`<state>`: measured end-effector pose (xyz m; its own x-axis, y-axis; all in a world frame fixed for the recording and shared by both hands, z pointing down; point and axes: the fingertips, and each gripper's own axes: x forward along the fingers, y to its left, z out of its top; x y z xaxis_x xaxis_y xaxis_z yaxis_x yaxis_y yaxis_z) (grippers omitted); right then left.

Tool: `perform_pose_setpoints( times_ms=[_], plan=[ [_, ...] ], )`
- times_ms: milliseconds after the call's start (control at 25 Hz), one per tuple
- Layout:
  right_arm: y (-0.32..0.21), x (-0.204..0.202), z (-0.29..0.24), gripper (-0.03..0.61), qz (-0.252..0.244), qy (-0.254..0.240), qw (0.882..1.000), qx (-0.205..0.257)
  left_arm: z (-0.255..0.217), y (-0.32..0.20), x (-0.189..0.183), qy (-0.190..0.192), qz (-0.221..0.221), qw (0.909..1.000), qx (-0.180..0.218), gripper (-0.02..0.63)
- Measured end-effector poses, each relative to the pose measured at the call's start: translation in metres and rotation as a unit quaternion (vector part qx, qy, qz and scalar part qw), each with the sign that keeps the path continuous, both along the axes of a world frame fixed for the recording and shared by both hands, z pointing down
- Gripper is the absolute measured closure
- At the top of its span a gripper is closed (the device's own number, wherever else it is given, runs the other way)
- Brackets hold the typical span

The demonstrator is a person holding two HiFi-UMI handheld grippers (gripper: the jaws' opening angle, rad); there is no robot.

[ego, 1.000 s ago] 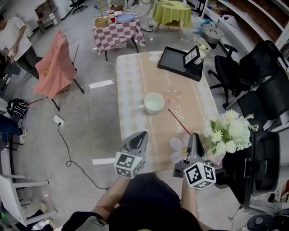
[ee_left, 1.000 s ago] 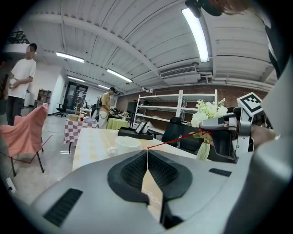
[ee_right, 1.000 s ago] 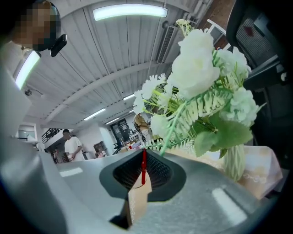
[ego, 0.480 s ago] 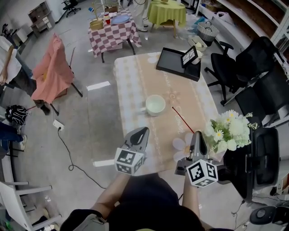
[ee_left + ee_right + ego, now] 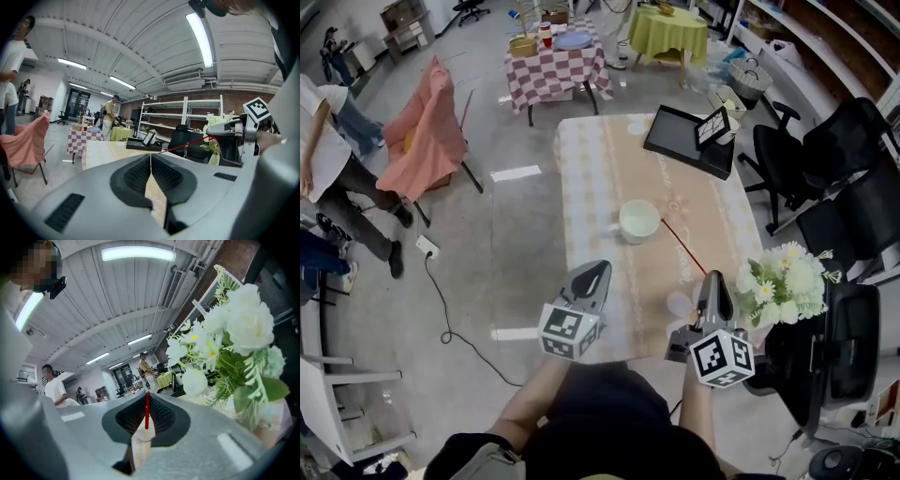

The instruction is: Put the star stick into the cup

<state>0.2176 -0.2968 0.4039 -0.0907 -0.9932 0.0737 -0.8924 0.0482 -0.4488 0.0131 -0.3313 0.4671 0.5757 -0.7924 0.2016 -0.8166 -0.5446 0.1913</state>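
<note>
– Star stick point(image 5: 684, 248): location and grip?
– Clamped at the near end between the closed jaws of the right gripper point(image 5: 713, 279). Raised over the table point(image 5: 600, 169), roughly level, far tip aimed at the cup point(image 5: 638, 221) and ending just beside its rim in the head view, not yet inside. Presumably gripped by the end for reach, and carried level before tipping down into the cup.
– Left gripper point(image 5: 598, 270)?
– Jaws shut on nothing; hovering beside the right, apparently idle.
– Surface and room?
– Long table under a pale patterned cloth. Cup near the middle, black tray point(image 5: 684, 141) at the far end, white flowers point(image 5: 783, 281) just right of the right gripper, a likely snag. Beyond: checked table point(image 5: 555, 66), pink-draped chair point(image 5: 417, 131), office chairs point(image 5: 844, 141), grey floor.
</note>
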Motion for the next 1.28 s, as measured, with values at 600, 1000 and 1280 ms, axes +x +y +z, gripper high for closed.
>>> perform_pose_setpoints(
  times_ms=[600,1000,1280],
  plan=[
    [-0.026,-0.032,0.011,0.561,-0.058,0.0,0.998,-0.014,0.008,0.001,-0.036,-0.002,-0.06,0.9982,-0.01,0.6],
    [-0.048,-0.04,0.028,0.561,-0.075,0.005,0.997,-0.036,0.016,-0.012,-0.043,-0.007,-0.077,0.9968,-0.02,0.6],
    [-0.066,-0.042,0.046,0.561,-0.086,0.008,0.995,-0.055,0.02,-0.025,-0.046,-0.015,-0.083,0.9961,-0.023,0.6]
  ],
)
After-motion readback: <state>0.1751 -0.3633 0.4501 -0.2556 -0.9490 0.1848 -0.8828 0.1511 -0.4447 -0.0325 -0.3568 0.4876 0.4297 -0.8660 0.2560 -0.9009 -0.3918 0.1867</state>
